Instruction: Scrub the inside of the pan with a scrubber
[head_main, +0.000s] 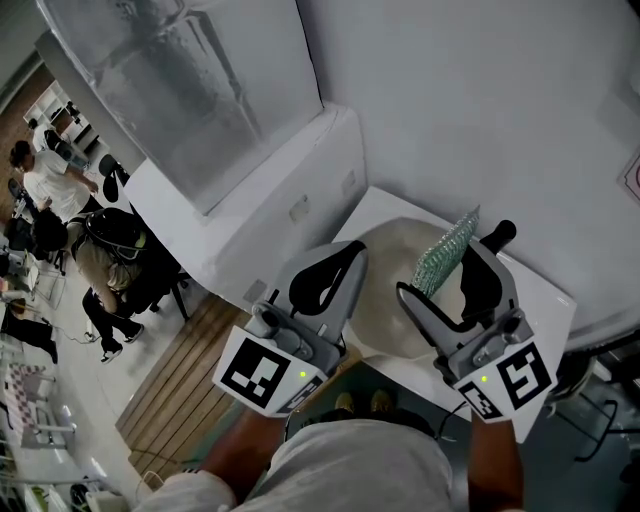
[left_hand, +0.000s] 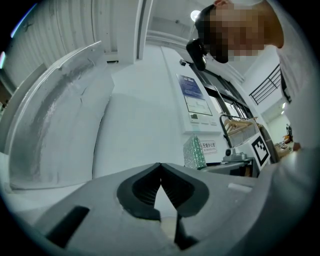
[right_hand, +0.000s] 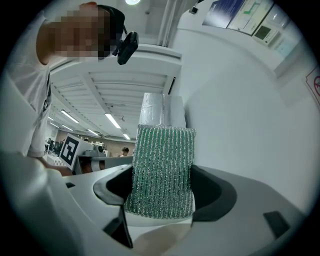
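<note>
Both grippers are held up above the pan (head_main: 392, 300), which sits on the white table (head_main: 545, 300) w/ its pale inside facing up. The dark stub at its far side is prob. the handle, but the head view is too steep to be sure. The right gripper (right_hand: 162, 187) is clamped on the green scrubber (right_hand: 162, 167), pads pressing its lower part and most of the ribbed pad standing proud past the tips. In the head view the same scrubber (head_main: 447, 250) sticks up over the pan's far half. The left gripper (left_hand: 160, 167) is fully closed, tips touching, nothing between them, and hangs over the pan's near-left rim (head_main: 345, 262). Scrubbing hasn't begun, since the scrubber is clear of the metal. To do it well, tip the right gripper down so the scrubber's broad face, not its edge, meets the pan floor, then work in overlapping circles incl. the curved wall. Keep the grip low on the pad so it doesn't fold. The pan looks free to slide, so the left gripper should open and pin the rim or handle first. As for writing, no brand shows on the scrubber or pan. The wall sign (left_hand: 212, 146) seen from the left gripper view carries a few characters too small to read. The posters (right_hand: 235, 12) in the right gripper view are likewise illegible. Only the black-and-white marker squares are clear.
</note>
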